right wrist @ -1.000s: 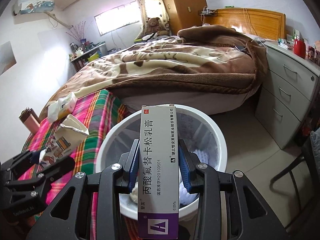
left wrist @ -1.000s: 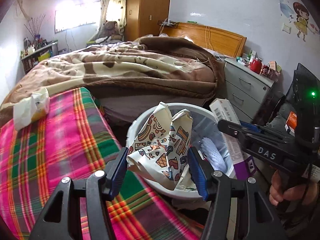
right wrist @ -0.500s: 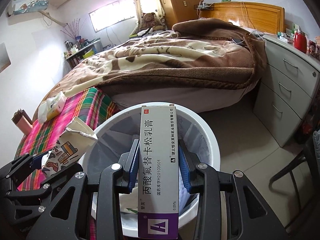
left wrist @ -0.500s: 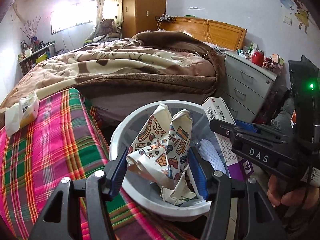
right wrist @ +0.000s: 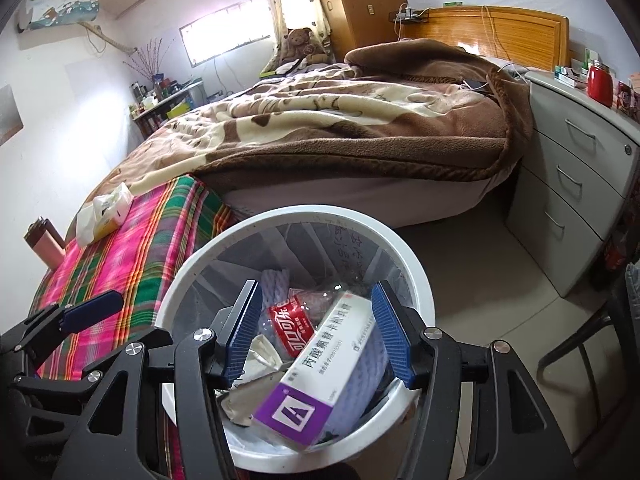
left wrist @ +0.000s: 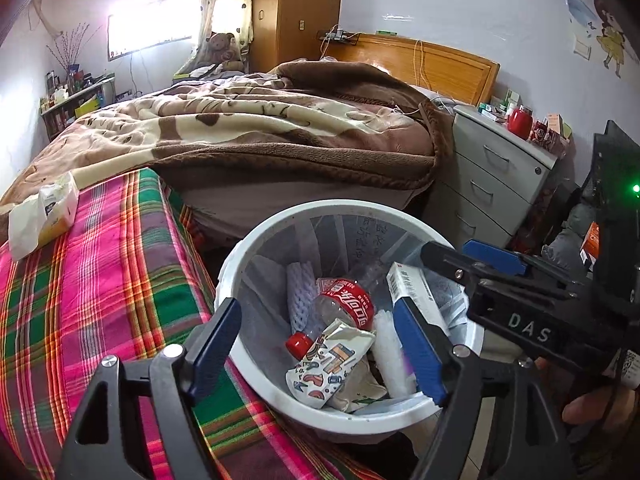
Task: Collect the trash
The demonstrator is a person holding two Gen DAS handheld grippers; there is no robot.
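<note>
Trash still outside the bin, a tissue pack (left wrist: pixel 42 216), lies upper left on the plaid cloth (left wrist: pixel 92 280), nearer the left claw (left wrist: pixel 320 344); both claws, right claw (right wrist: pixel 318 334) included, hang wide open and empty over the bin (left wrist: pixel 256 248).

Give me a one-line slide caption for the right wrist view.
Open right gripper above the white bin, a purple-and-white medicine box lying loose on the trash inside.

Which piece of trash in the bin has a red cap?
The clear plastic cola bottle, lying in the white bin. The patterned wrapper and the medicine box beside it have no cap.
</note>
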